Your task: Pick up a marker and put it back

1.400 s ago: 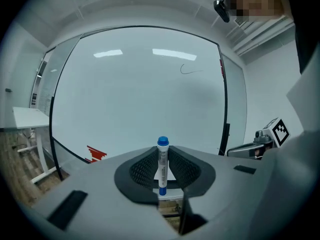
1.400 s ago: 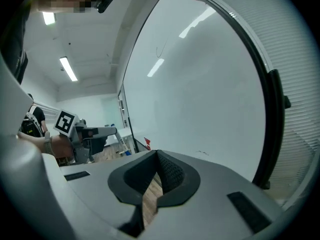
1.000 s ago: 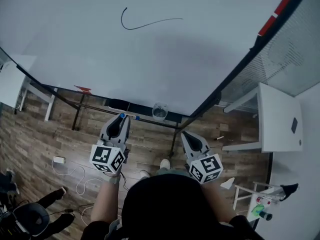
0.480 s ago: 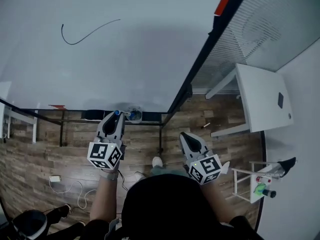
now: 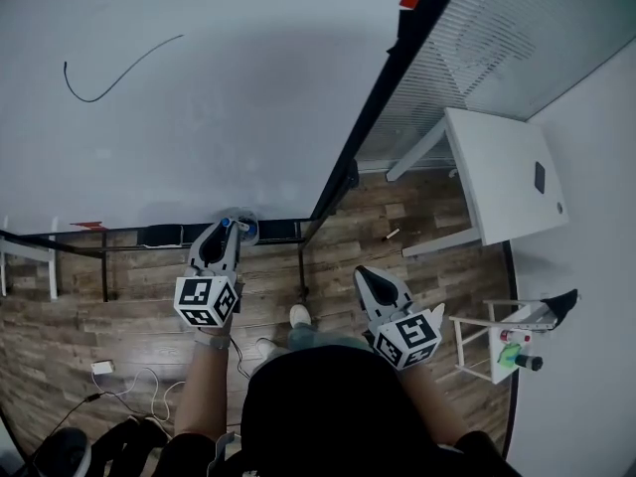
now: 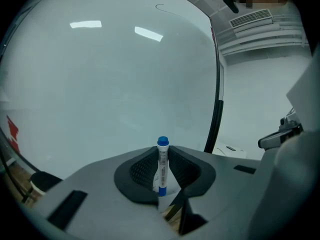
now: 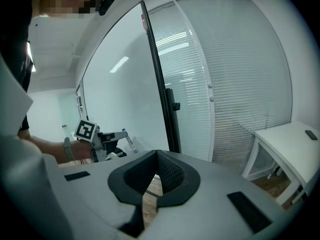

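Where you stand: facing the whiteboard [image 5: 219, 117], on the wood floor [image 5: 139, 306].
Whiteboard's right edge: black frame [image 5: 360, 132], with slatted blinds [image 5: 517, 38] beyond it.
White surface [image 5: 497, 172]: right of the whiteboard, beside the blinds.
Open room: floor between whiteboard and white surface.
Your left claw [image 6: 162, 153]: clamped on the marker [image 6: 161, 171], blue cap up, near the whiteboard's lower edge.
Your right claw [image 7: 156, 155]: closed, holding nothing, off the whiteboard's right edge.

- left gripper [image 5: 223, 230]: pale grey moulded plastic shell; black ribbed rubber pads [image 6: 141, 170] line the jaw recess.
- right gripper [image 5: 365, 273]: same grey shell and black ribbed pads [image 7: 171, 174]; black rectangular slots in the casing.
- white cube with black square markers [image 5: 207, 300] at the near end of the left gripper; a like cube [image 5: 408, 338] on the right.
- person: dark-topped head [image 5: 328, 405], pale wrist band [image 7: 67, 148], white shoe [image 5: 299, 315].
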{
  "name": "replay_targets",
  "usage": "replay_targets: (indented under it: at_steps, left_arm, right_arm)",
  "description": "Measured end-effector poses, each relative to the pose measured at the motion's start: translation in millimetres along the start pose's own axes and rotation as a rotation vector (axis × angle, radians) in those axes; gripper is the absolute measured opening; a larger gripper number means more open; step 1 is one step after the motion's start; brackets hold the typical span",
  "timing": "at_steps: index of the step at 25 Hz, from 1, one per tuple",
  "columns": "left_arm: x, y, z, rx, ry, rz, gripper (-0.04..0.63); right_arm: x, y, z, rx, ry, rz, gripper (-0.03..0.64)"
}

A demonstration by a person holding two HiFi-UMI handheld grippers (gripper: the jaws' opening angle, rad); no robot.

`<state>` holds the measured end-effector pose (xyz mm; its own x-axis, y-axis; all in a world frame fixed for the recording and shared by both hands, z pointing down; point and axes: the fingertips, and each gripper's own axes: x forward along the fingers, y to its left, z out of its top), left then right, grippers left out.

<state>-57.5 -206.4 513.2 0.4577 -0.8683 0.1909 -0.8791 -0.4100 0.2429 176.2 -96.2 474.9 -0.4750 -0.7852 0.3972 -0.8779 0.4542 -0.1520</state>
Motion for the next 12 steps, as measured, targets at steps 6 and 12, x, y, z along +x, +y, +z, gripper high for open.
replay_targets:
  at_steps: [6,12]
  left_arm:
    - [8.8,4.3,-21.7,0.007,0.04,0.004,0.081]
    - [14.9,6.7,-32.8,0.015,0.06,0.005,0.084]
  right_arm:
    - [-0.9,-2.8,-4.4,-0.003,0.017,-0.019,0.029]
    - [-0.2,-2.5,-8.5,-0.002,0.03,-0.031,0.029]
